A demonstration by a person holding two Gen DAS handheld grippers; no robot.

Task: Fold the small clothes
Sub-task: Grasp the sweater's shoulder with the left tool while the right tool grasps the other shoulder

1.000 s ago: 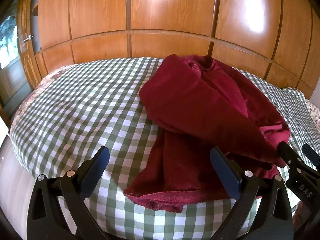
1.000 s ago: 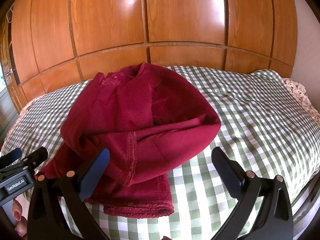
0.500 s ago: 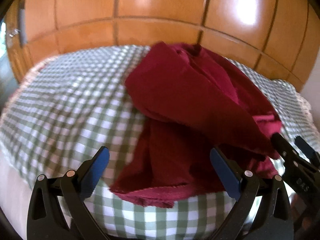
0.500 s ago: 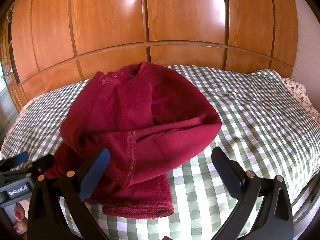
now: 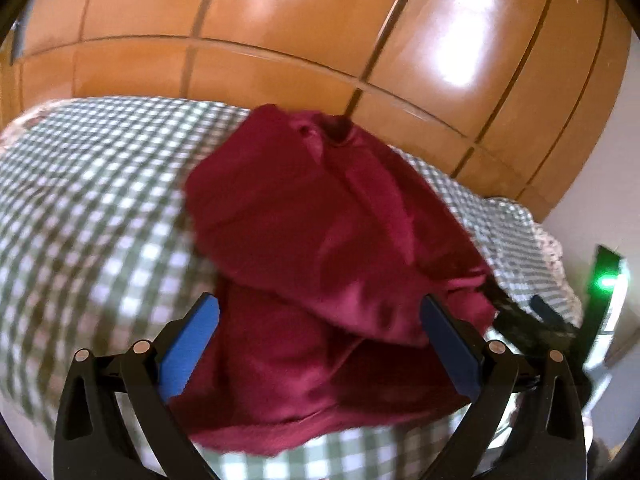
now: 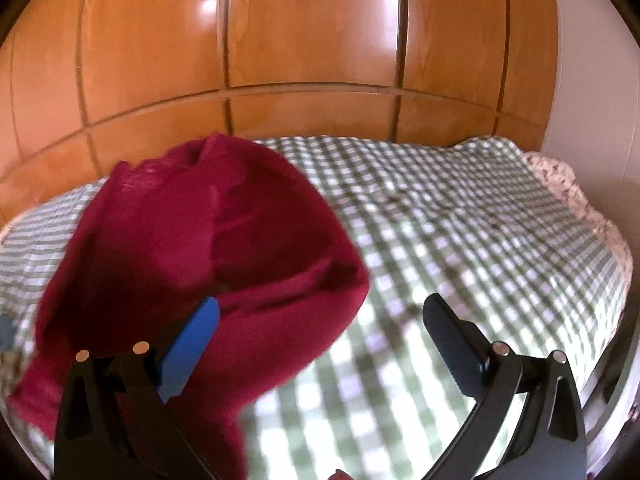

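Observation:
A dark red garment [image 5: 320, 264] lies loosely folded on the green-and-white checked bed cover [image 5: 92, 216]. My left gripper [image 5: 320, 348] is open, its blue pads spread over the garment's near hem, holding nothing. In the right wrist view the garment [image 6: 192, 264] lies at the left; my right gripper [image 6: 320, 344] is open and empty over its right edge and the checked cover [image 6: 460, 248]. The right gripper's black fingers [image 5: 532, 320] show at the right of the left wrist view. Both views are blurred by motion.
A glossy wooden panelled wardrobe [image 5: 320, 40] stands right behind the bed. A floral bedspread edge [image 6: 568, 184] shows at the bed's far right, with a white wall [image 6: 592, 80] beyond. A green light [image 5: 608, 280] glows at the right.
Both grippers have moved forward and to the right over the bed, so the garment looms larger and sits further left. Both stay open. The garment itself has not moved.

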